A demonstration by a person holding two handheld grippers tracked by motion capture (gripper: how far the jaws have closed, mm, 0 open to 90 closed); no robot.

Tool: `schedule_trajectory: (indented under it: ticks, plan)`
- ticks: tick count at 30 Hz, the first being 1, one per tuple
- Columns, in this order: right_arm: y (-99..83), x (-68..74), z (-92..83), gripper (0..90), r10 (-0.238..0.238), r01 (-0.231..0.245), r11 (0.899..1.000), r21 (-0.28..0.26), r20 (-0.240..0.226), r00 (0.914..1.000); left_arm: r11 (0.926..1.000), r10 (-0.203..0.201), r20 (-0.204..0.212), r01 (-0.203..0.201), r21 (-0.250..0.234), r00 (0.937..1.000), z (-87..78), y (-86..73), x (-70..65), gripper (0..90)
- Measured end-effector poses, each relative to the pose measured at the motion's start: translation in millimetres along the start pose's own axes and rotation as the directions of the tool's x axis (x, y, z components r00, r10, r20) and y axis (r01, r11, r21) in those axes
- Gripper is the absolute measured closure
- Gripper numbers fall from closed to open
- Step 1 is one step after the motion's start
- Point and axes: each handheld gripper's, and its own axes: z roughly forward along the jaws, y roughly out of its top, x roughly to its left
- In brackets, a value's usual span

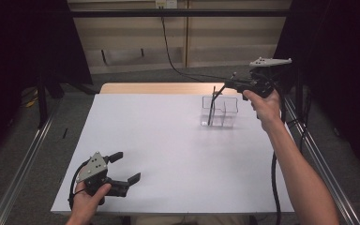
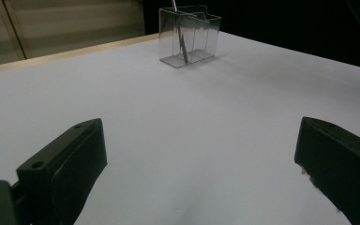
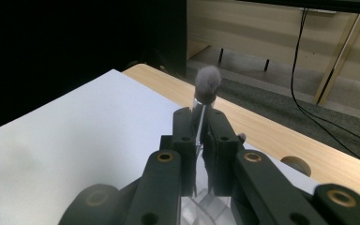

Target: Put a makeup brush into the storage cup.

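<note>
Right gripper [image 1: 225, 86] clamped on thin brush [image 3: 205, 91], stem in clear organizer [image 1: 220, 112] at table's 1 o'clock. Risk: tilted pull snags wall, tips organizer. Left gripper [image 1: 124, 168] jaws apart, idle at 7 o'clock.

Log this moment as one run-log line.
right gripper: shut on thin fluffy-tipped stick | stick end inside clear plastic compartment holder | left gripper: open, idle
</note>
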Motion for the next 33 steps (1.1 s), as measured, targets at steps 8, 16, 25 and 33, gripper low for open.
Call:
schedule_trajectory:
  ticks: [8,16,25,33]
  plan:
    - [4.0,-3.0,15.1,84.0,-0.003,0.003,1.000,0.031,0.013,0.9999,1.0000,-0.004,-0.002,0.004,-0.005,1.0000,-0.6,-0.3,0.5,2.5]
    - [1.0,-4.3,28.3,84.0,-0.013,0.012,0.997,0.073,0.026,0.9996,1.0000,0.008,-0.003,-0.008,0.005,1.0000,-0.5,-0.3,0.5,2.5]
    - [-3.7,-8.4,36.5,84.0,0.001,-0.004,0.996,0.094,0.032,0.9995,0.9999,0.009,0.000,-0.009,0.007,1.0000,-0.3,-0.3,0.8,2.5]
    - [-9.5,-6.9,46.0,83.9,0.002,-0.005,0.993,0.120,0.027,0.9996,1.0000,0.007,0.003,-0.007,0.005,1.0000,-0.9,-0.3,1.2,2.5]
